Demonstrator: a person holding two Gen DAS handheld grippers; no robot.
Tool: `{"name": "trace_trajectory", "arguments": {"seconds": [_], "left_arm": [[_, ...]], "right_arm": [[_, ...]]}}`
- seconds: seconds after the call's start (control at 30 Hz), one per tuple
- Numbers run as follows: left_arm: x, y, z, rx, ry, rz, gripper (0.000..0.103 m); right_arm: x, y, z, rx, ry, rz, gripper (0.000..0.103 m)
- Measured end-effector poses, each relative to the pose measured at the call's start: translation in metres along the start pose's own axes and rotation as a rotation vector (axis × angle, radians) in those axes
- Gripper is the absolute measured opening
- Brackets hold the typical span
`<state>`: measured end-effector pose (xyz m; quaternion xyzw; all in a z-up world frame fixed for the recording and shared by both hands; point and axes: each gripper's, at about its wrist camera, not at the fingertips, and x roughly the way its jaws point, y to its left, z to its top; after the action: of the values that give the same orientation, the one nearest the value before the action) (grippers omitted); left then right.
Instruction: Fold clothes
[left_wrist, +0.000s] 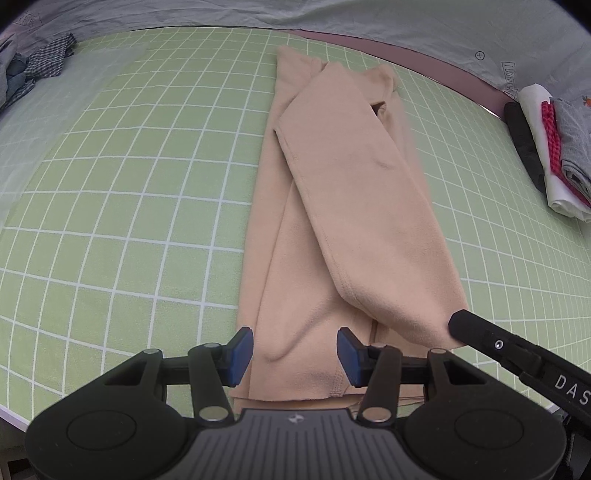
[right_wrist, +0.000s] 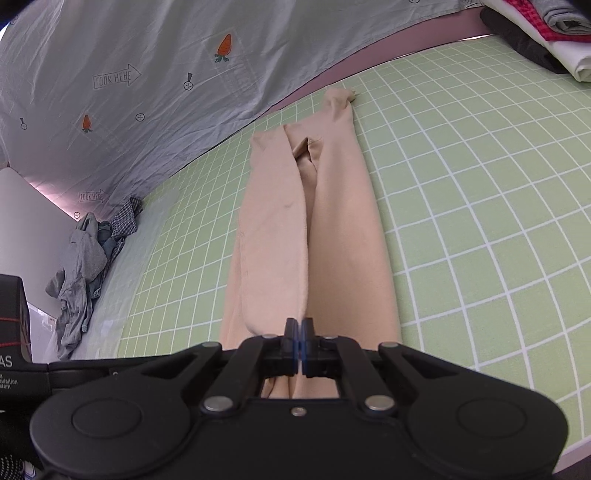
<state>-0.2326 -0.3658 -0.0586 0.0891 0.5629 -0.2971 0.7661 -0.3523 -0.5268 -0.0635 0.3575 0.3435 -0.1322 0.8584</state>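
Carrot-print sheet (right_wrist: 147, 92) in right view only, left tool (left_wrist: 295, 356) agape

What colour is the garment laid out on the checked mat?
Plain beige garment, clearest in the left wrist view.

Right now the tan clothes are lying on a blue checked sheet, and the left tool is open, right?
Not quite. The sheet is green with white lines, not blue; the left wrist view shows it plainly. The rest holds: the tan clothes lie on it, and the left tool is open.
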Motion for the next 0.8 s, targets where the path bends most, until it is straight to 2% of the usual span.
{"name": "trace_trajectory", "arguments": {"seconds": [0.1, 0.43, 0.67, 0.8], "left_arm": [[-0.002, -0.001, -0.006, 0.006, 0.003, 0.001, 0.051], [-0.009, 0.008, -0.014, -0.005, 0.003, 0.024, 0.052], [-0.012, 0.02, -0.012, -0.037, -0.003, 0.045, 0.053], [-0.014, 0.028, -0.01, -0.046, -0.007, 0.059, 0.053]], "right_arm": [[-0.007, -0.002, -0.002, 0.021, -0.004, 0.022, 0.002], [0.0, -0.009, -0.01, 0.017, 0.021, -0.041, 0.004], [0.016, -0.019, -0.014, 0.099, 0.068, -0.001, 0.033], [0.025, -0.022, -0.014, 0.149, 0.083, 0.025, 0.039]]}}
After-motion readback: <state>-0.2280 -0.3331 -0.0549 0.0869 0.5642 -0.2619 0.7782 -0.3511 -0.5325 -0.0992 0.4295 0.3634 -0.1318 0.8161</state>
